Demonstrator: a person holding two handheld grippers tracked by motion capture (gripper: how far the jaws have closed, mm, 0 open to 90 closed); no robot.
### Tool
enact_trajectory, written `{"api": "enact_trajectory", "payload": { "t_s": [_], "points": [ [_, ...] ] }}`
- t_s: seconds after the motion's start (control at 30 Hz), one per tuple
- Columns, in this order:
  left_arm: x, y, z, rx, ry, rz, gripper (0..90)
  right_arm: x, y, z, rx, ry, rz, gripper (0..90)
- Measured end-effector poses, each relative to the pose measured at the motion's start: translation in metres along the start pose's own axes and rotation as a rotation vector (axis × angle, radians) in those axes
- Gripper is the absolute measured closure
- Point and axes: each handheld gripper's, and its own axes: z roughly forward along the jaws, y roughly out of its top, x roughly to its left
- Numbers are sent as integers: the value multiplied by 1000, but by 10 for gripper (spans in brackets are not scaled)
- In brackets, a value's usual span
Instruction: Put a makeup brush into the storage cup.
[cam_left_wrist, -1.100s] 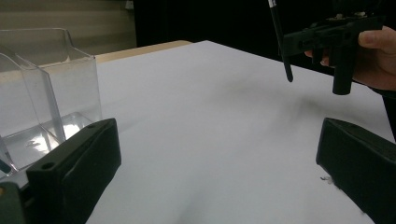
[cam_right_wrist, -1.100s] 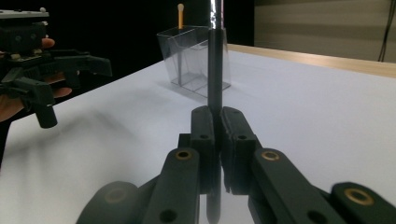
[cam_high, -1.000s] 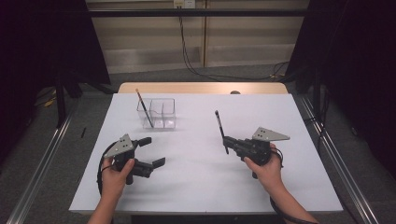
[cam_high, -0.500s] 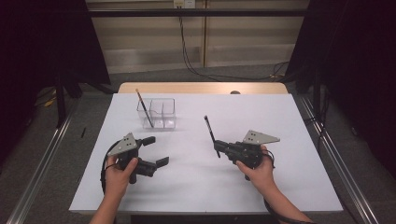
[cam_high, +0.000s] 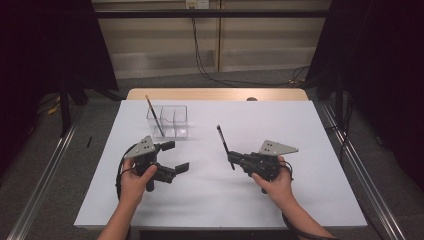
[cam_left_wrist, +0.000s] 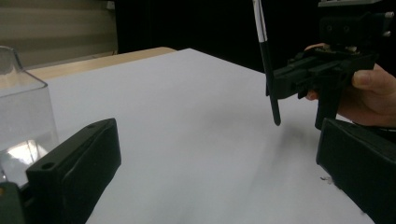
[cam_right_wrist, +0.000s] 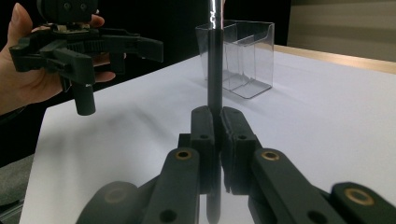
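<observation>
1. Fingers (cam_right_wrist: 205, 135) of the right gripper (cam_high: 233, 159) are clamped tight on a black pen (cam_high: 223, 144), pads pressed to either side of the shaft low in the right gripper view.
2. That pen stands just right of centre in the high view, tilted up and to the left, its lower tip hanging clear above the white table (cam_high: 300, 130).
3. Over on the left, the left gripper (cam_high: 172, 157) has its jaws spread wide with nothing between them, sitting lower left of centre in the high view.
4. Just above that gripper, in the upper left of the tabletop, sits a clear plastic organizer (cam_high: 170, 121).
5. One thin stick (cam_high: 154, 115) leans in the organizer's left compartment.
6. Pen and organizer are well apart; the left gripper is near the organizer.
</observation>
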Motion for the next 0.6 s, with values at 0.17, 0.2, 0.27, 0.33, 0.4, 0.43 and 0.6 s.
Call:
{"api": "enact_trajectory", "payload": {
  "t_s": [0.17,0.2,0.27,0.33,0.4,0.43,0.6],
  "points": [
    [-2,6,12,-11,-22,-6,0,0,0,0,-6,2,-1,842],
    [-2,7,15,-14,-28,-11,0,0,1,-1,-6,3,2,841],
    [-3,8,20,-17,-36,-13,0,0,1,-1,-8,5,1,841],
    [-4,10,25,-20,-43,-16,0,0,1,-1,-8,5,2,841],
    [-5,11,30,-21,-53,-15,0,0,1,-1,-12,5,2,842],
    [-6,12,33,-21,-56,-14,0,0,1,-2,-12,5,3,841],
    [-7,14,45,-25,-63,-42,0,0,1,-2,-12,6,0,841]
  ]
}}
